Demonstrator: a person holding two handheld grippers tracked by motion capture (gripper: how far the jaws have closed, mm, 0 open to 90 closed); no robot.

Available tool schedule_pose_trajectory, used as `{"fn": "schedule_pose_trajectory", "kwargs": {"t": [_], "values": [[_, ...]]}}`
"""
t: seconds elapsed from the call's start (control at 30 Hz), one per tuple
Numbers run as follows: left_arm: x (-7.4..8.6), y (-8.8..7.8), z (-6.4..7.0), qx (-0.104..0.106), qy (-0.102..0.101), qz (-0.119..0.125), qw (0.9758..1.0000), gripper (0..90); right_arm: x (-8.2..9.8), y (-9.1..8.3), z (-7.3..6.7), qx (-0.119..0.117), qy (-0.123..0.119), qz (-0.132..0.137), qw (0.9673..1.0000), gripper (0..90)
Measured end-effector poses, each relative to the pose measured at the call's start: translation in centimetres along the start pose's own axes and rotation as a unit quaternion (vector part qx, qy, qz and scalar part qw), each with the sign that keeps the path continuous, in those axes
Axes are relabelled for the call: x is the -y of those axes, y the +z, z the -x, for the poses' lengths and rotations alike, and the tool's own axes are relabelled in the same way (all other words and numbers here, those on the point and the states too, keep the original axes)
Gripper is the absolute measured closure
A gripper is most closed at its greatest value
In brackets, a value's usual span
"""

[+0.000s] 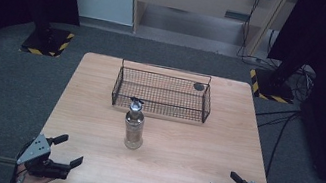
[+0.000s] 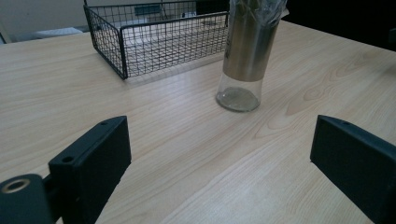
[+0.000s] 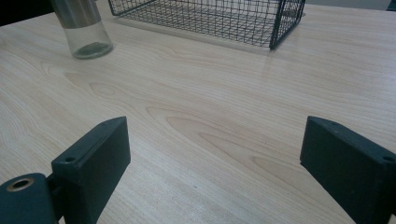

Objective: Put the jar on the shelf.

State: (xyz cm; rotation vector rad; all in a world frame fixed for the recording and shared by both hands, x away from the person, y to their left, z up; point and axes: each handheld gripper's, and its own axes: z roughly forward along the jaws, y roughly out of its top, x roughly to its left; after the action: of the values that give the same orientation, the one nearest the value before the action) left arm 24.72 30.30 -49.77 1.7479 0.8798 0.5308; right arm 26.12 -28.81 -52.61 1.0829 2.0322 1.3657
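A glass and steel dispenser bottle (image 1: 134,126) with a dark pump top stands upright in the middle of the wooden table (image 1: 96,110). Behind it sits a black wire basket (image 1: 162,93). My left gripper (image 1: 67,151) rests open near the front left corner, jaws wide and holding nothing. My right gripper (image 1: 225,182) is open at the front right corner, also holding nothing. In the left gripper view the bottle (image 2: 245,56) stands ahead to the right and the basket (image 2: 154,39) beyond it. In the right gripper view the bottle (image 3: 84,30) is at upper left, the basket (image 3: 210,18) at the top.
A small dark round object (image 1: 199,86) lies in the basket's far right corner. Stand bases with yellow-black tape (image 1: 47,43) sit on the floor at both far sides. Cables (image 1: 282,122) trail on the floor to the right of the table.
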Motion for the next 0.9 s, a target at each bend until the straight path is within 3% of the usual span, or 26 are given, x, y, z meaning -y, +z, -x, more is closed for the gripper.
{"fn": "schedule_pose_trajectory", "kwargs": {"t": [0.9], "values": [[-5.4, 2.2, 0.7, 0.043, 0.048, 0.01, 0.9979, 4.2, 0.0, 0.0, -0.2, 0.001, -0.004, -0.003, 1.0, 8.6]]}}
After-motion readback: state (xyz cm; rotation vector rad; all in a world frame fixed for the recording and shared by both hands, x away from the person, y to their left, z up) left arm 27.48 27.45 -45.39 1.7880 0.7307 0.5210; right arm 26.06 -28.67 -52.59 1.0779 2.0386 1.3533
